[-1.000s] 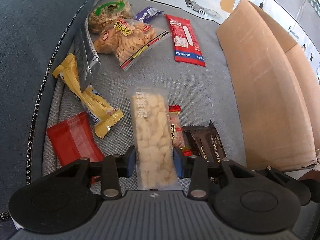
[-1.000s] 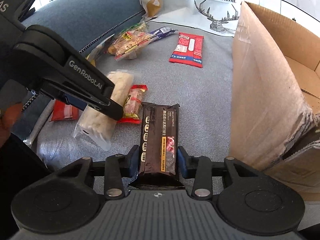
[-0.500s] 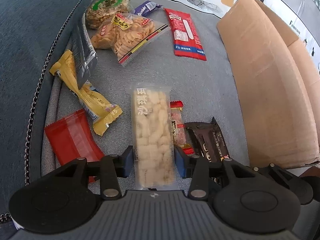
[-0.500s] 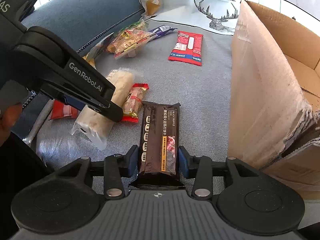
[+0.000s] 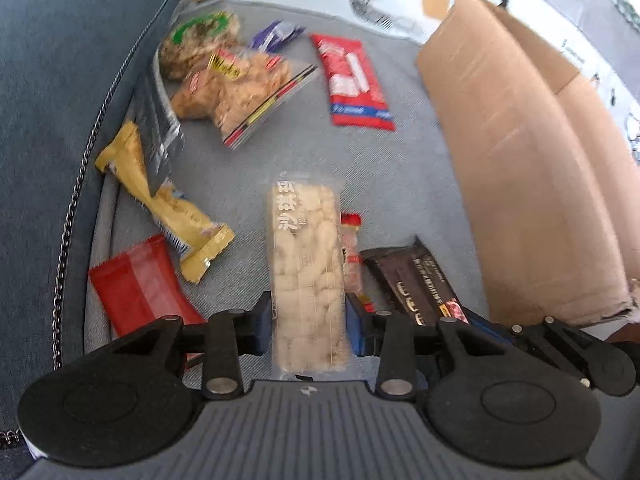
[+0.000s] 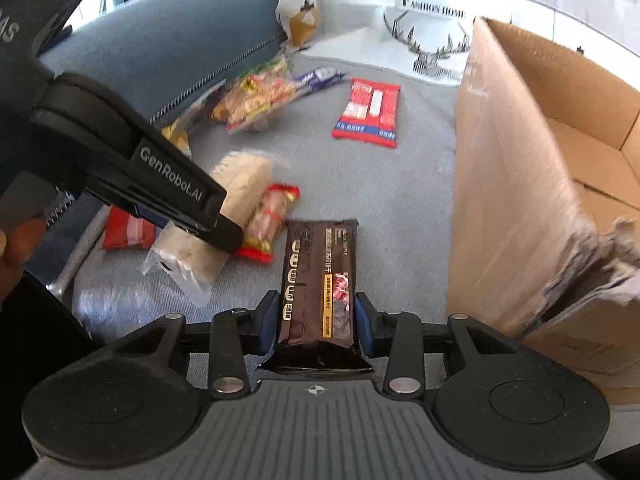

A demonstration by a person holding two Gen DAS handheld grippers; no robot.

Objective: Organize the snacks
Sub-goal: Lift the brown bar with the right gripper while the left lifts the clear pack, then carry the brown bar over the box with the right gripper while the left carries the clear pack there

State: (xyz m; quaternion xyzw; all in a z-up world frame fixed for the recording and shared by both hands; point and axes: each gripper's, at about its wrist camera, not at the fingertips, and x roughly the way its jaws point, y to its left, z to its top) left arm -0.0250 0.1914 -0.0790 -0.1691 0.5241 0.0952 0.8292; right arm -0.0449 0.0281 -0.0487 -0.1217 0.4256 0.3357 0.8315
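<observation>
My left gripper (image 5: pixel 307 326) is shut on a long clear pack of pale puffed snack (image 5: pixel 306 264), which it holds just above the grey cushion. The pack also shows in the right wrist view (image 6: pixel 224 220), with the left gripper (image 6: pixel 188 216) clamped on it. My right gripper (image 6: pixel 316 320) is shut on a dark brown chocolate bar (image 6: pixel 318 284), also seen in the left wrist view (image 5: pixel 416 284). A small red-ended snack (image 6: pixel 270 222) lies between the two packs. An open cardboard box (image 6: pixel 520 184) stands at the right.
On the cushion lie a red-and-blue packet (image 5: pixel 352 80), a clear bag of twists (image 5: pixel 236 92), a green-labelled bag (image 5: pixel 196 40), a purple wrapper (image 5: pixel 276 34), a yellow pack (image 5: pixel 160 204), a silver pack (image 5: pixel 156 128) and a red pouch (image 5: pixel 140 284). A blue sofa back (image 5: pixel 60 80) rises at left.
Both grippers have lifted and tilted a little with their packs still held. The view is blurred by motion. The snacks on the cushion have not moved.
</observation>
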